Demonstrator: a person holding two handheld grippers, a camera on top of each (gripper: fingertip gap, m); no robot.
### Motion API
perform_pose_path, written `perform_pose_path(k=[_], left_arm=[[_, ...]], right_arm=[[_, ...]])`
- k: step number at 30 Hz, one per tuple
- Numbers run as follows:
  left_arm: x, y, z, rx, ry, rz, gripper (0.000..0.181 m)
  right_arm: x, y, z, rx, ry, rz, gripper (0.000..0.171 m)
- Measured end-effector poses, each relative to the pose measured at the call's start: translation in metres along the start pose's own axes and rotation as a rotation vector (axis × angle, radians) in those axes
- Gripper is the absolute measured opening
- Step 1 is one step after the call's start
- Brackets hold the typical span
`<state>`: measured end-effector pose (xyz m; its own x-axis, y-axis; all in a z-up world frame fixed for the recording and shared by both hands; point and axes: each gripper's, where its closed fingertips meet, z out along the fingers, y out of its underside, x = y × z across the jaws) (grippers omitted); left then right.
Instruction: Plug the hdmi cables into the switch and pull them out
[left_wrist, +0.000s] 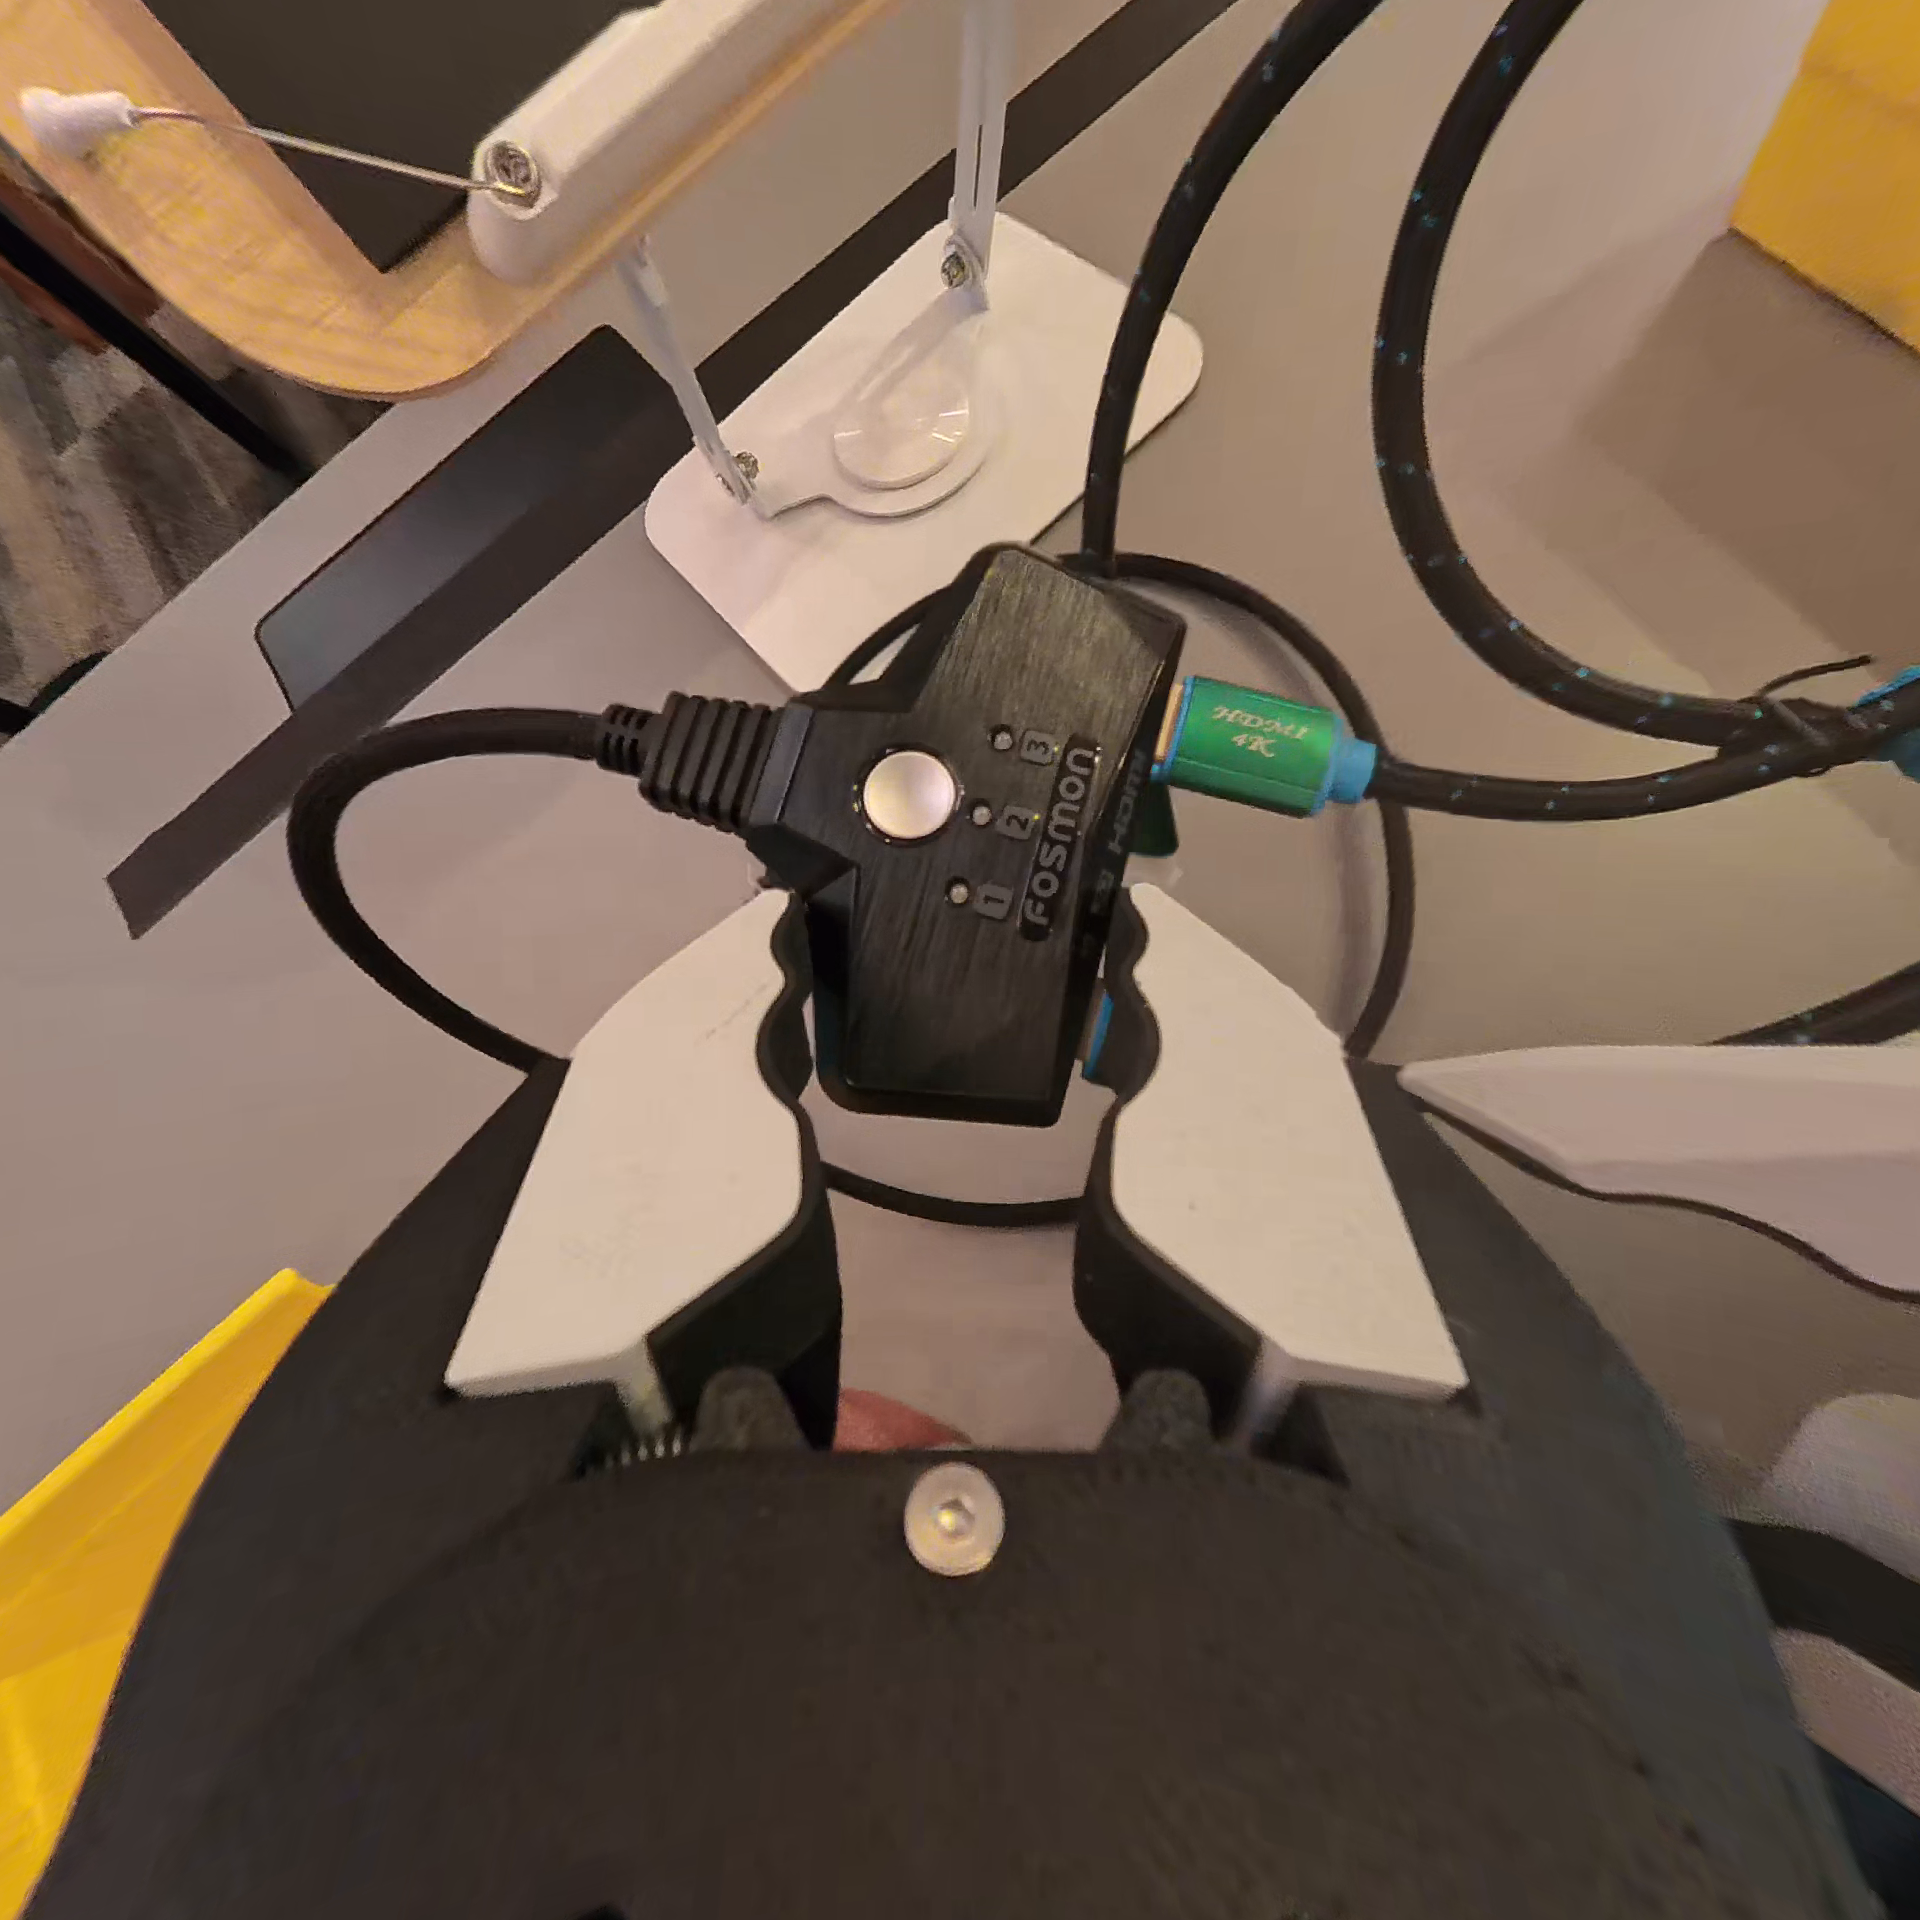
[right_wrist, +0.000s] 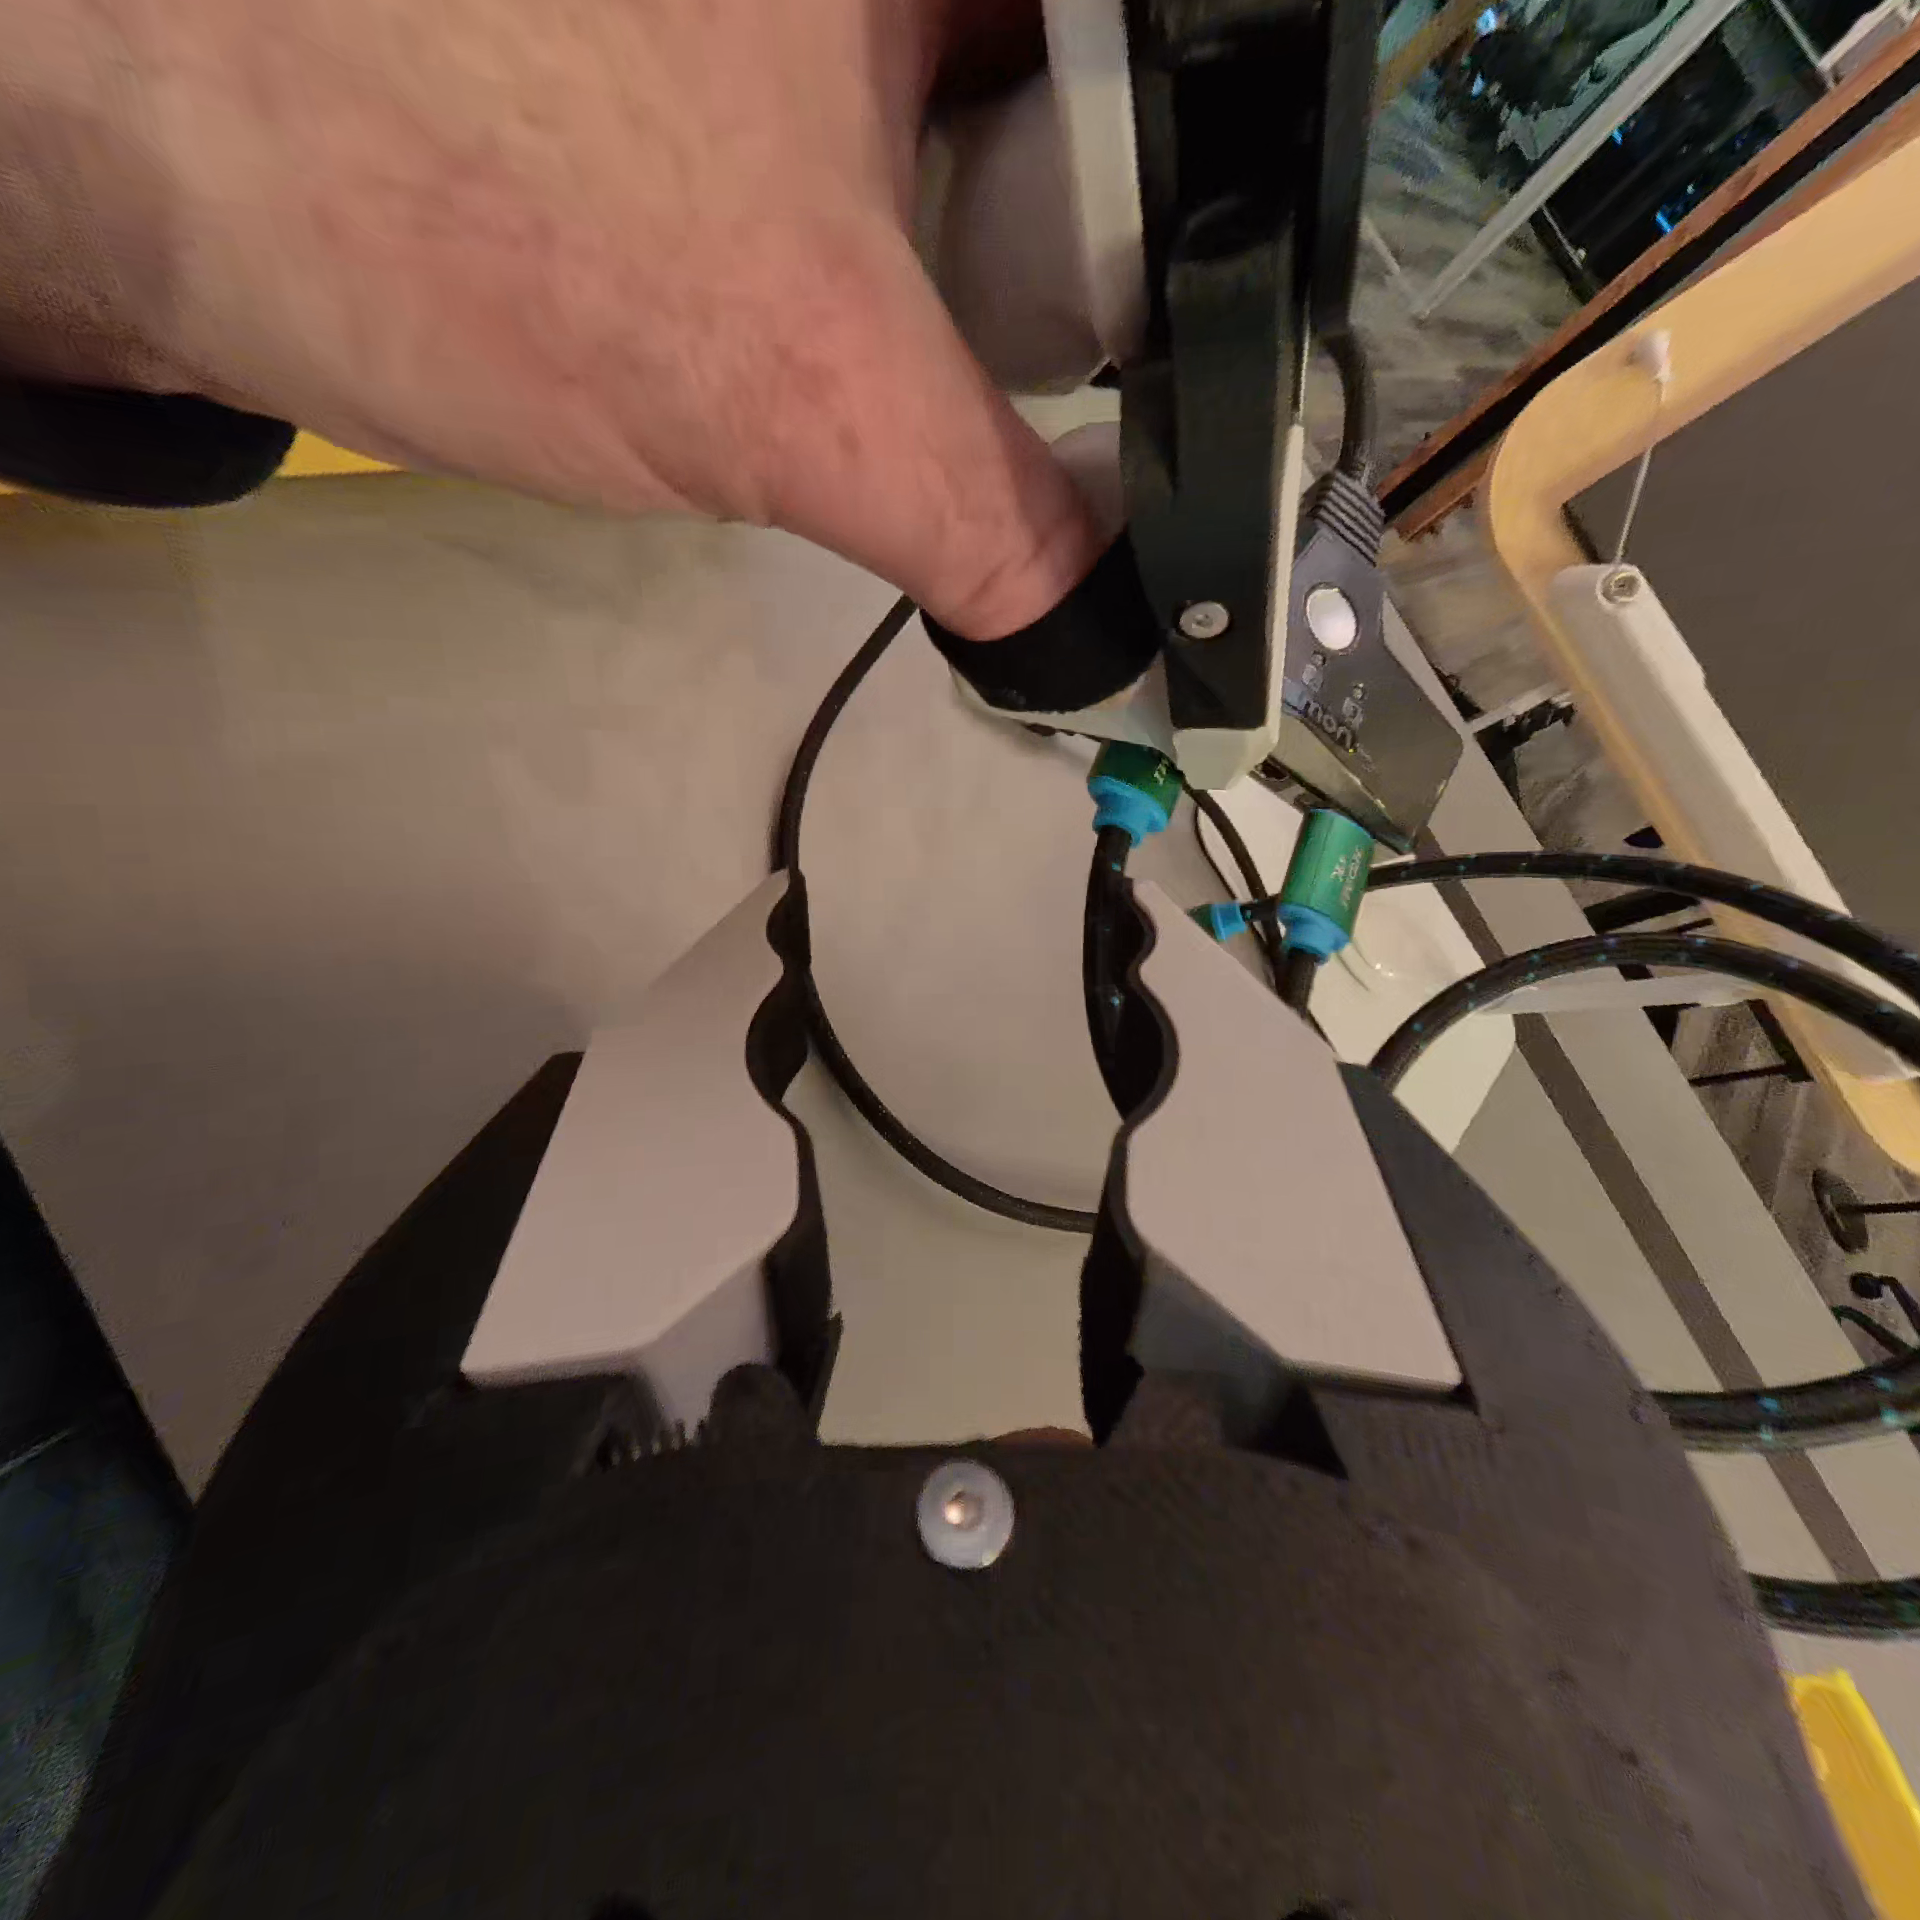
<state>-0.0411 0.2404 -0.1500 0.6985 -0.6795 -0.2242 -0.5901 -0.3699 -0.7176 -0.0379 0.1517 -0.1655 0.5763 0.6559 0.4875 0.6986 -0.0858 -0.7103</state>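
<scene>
between the left jaws sits the clamped switch (left_wrist: 977, 842); right jaws gape around a cable (right_wrist: 1107, 935).

One black switch (left_wrist: 977, 831) with three numbered ports; two green HDMI plugs (right_wrist: 1325, 868) (right_wrist: 1132, 779); two grippers (left_wrist: 961, 914) (right_wrist: 961, 904); one white lamp base (left_wrist: 925, 447); one hand (right_wrist: 582, 270).

On my black switch (left_wrist: 966, 831) I see a raised brand word along one edge, three small numerals beside the indicator dots, and faint print down the side. The green plug (left_wrist: 1247, 743) seated in it bears two short lines of pale lettering. In my right wrist view all this print is blurred.
</scene>
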Motion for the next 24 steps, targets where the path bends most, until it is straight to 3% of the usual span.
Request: perform_pose_path(k=[7,9,10,11,12,13,16,19,24], left_arm=[[0.002,0.005,0.009,-0.006,-0.01,-0.017,0.054],[0.0,0.005,0.011,-0.015,-0.059,0.022,0.054],[0.003,0.005,0.013,-0.013,-0.056,0.026,0.053],[0.005,0.006,0.014,-0.02,-0.052,0.028,0.053],[0.008,0.006,0.015,-0.025,-0.053,0.038,0.053],[0.011,0.006,0.016,-0.024,-0.049,0.042,0.053],[0.02,0.008,0.02,-0.019,-0.021,0.03,0.051],[0.023,0.004,0.019,0.026,0.06,-0.049,0.045],[0.028,0.006,0.013,0.021,0.19,-0.085,0.03]], right_arm=[[0.015,0.002,0.008,-0.017,0.109,-0.075,0.051],[0.017,0.019,0.021,-0.093,0.083,-0.022,0.056],[0.025,0.031,0.027,-0.147,0.121,-0.045,0.072],[0.028,0.043,0.033,-0.193,0.123,-0.052,0.073],[0.023,0.05,0.039,-0.195,0.065,-0.022,0.061],[0.013,0.054,0.043,-0.176,-0.025,0.028,0.024],[0.009,0.063,0.046,-0.137,-0.125,0.154,0.002],[0.004,0.058,0.04,-0.055,-0.24,0.252,0.0],[0.003,0.061,0.038,-0.055,-0.281,0.205,0.0]])
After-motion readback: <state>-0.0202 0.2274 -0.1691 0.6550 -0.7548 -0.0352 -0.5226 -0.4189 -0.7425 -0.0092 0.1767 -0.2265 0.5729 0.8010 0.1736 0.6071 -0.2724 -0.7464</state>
